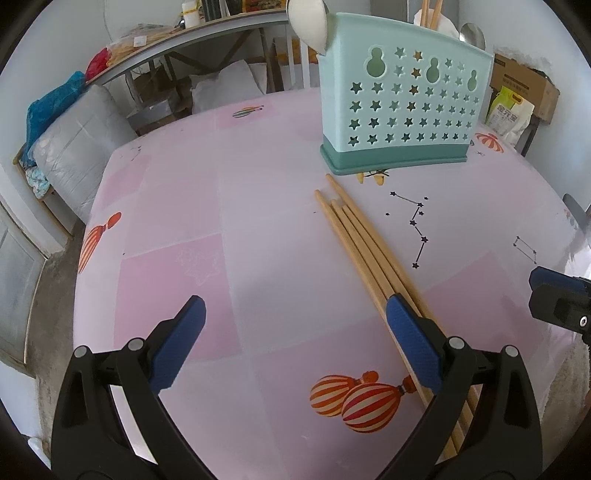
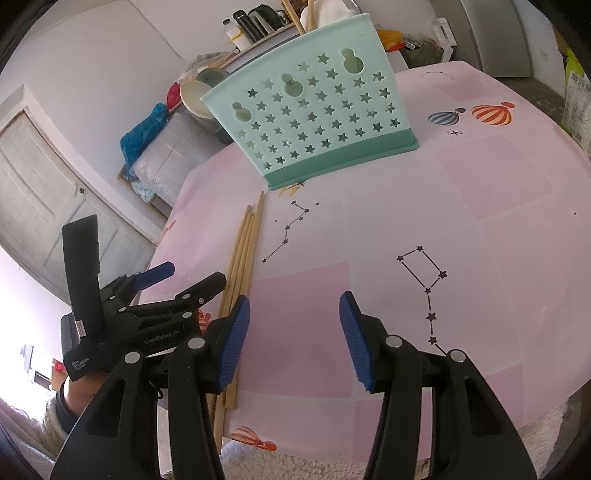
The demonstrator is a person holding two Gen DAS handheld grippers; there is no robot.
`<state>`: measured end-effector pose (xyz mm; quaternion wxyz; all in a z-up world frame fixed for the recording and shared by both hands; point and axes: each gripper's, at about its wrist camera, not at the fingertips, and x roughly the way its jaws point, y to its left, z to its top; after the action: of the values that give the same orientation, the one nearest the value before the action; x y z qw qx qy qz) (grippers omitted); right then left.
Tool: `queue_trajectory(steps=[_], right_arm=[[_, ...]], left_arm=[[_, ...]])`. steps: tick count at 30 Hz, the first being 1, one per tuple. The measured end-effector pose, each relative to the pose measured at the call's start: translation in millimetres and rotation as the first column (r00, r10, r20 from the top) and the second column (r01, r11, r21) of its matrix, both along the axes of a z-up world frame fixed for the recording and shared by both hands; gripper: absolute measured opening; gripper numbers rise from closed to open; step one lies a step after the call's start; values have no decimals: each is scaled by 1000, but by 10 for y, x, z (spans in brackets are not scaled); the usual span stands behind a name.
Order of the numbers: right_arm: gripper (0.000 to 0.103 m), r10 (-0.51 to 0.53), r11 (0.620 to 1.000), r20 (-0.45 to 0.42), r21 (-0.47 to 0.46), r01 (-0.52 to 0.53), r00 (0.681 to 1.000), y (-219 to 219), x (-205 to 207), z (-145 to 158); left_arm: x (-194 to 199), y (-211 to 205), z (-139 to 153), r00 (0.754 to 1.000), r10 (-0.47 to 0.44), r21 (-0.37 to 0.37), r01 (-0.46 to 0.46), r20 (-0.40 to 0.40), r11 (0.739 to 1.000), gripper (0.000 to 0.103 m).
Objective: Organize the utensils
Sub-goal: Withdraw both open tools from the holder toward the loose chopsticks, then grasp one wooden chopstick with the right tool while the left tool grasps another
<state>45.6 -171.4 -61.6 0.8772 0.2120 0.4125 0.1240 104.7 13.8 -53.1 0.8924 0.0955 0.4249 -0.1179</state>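
Several wooden chopsticks [image 1: 364, 245] lie side by side on the pink tablecloth, tips pointing at a teal star-holed utensil holder [image 1: 399, 107]. My left gripper [image 1: 295, 325] is open and empty, its right finger over the chopsticks' near ends. The holder holds chopsticks, a white spoon [image 1: 308, 22] and a metal spoon. In the right wrist view, my right gripper [image 2: 293, 328] is open and empty just right of the chopsticks [image 2: 243, 254], with the holder [image 2: 314, 107] beyond. The left gripper [image 2: 177, 291] shows at its left.
The table [image 1: 177, 236] has printed balloons and star patterns. Beyond its left edge stand a bench with bagged bedding [image 1: 77, 147] and a shelf. A cardboard box [image 1: 524, 81] and a bag stand at the back right. A door [image 2: 48, 199] is to the left.
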Motion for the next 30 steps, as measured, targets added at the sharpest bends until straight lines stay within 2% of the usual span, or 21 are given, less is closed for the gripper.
queue_trajectory(steps=[9, 13, 16, 22, 25, 27, 30], right_arm=[[50, 2, 1000, 0, -2, -2, 1000, 1, 0, -2], [50, 4, 1000, -2, -2, -4, 1000, 13, -3, -12], [50, 2, 1000, 2, -10, -2, 1000, 15, -9, -5], [49, 35, 998, 26, -44, -34, 999, 115, 18, 36], [44, 67, 996, 37, -69, -65, 997, 222, 29, 55], [40, 95, 992, 36, -87, -92, 995, 315, 44, 46], [34, 124, 988, 28, -101, -120, 992, 414, 69, 15]], left_arm=[[29, -53, -13, 1000, -1, 6, 1, 1, 1000, 94], [62, -67, -52, 1000, 14, 32, -14, -7, 999, 95], [81, -23, -54, 1000, 26, 19, -26, -15, 999, 95], [102, 56, -44, 999, 47, 53, -47, 3, 997, 95], [149, 145, -39, 997, 70, 53, -71, 7, 996, 94], [162, 188, -39, 997, 81, 51, -81, 9, 995, 92], [187, 253, -30, 996, 88, 33, -88, 9, 996, 79]])
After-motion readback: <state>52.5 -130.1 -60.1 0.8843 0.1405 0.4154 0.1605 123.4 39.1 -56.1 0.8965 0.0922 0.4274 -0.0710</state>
